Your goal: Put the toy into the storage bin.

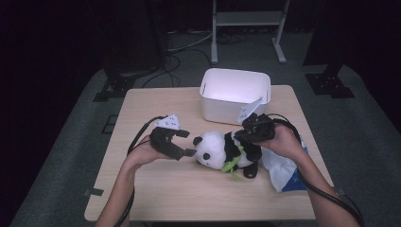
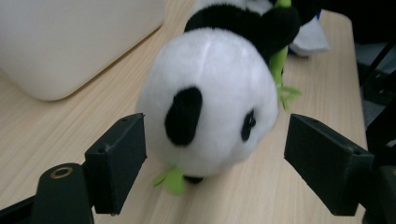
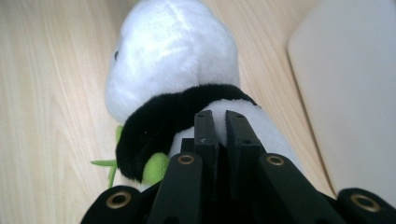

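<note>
**Soft panda, held by the back**

The panda toy lies on the table in front of the white bin. The right gripper has its fingers pressed together, apparently pinching fur on its back. The left gripper has its fingers spread around the head. Light, squashy, likely to sag; the head offers the firmest hold.

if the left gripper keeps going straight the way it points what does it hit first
Most likely the plush panda's head: it sits dead ahead between the left gripper's open jaws, not yet touched by either, it seems.
</note>
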A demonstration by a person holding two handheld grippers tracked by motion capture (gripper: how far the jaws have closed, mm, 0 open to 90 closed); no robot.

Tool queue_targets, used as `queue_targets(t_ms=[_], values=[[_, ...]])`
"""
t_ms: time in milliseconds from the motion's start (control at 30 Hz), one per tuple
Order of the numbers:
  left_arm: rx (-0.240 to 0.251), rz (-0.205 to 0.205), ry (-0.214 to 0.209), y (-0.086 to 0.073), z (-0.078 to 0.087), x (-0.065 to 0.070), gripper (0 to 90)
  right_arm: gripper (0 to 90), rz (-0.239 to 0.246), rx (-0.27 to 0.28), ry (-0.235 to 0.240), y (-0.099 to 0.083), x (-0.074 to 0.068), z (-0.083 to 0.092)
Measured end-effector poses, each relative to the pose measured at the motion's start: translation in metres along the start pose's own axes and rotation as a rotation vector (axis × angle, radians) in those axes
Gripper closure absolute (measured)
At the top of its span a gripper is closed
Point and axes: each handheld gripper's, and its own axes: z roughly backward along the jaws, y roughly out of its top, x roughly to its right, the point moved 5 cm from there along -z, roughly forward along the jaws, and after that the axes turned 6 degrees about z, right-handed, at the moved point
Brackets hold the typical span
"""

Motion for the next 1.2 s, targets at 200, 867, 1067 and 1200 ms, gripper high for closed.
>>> queue_targets(t_ms=[200,867,1067,1200], values=[[0.009,-0.005,-0.019,0.009,-0.010,0.006,19.7,82.1,-0.033,0.044,0.085,-0.008,-0.008,0.003],[-0.101,-0.018,-0.139,0.003,-0.033,0.020,32.6,46.3,-0.038,-0.005,0.182,0.003,-0.017,0.016],[-0.121,-0.009,-0.189,0.001,-0.032,0.023,29.5,33.6,-0.132,-0.035,0.301,-0.006,-0.013,-0.001],[-0.124,0.023,-0.174,0.002,-0.034,0.020,18.5,44.7,-0.121,-0.042,0.390,-0.012,-0.026,-0.015]])
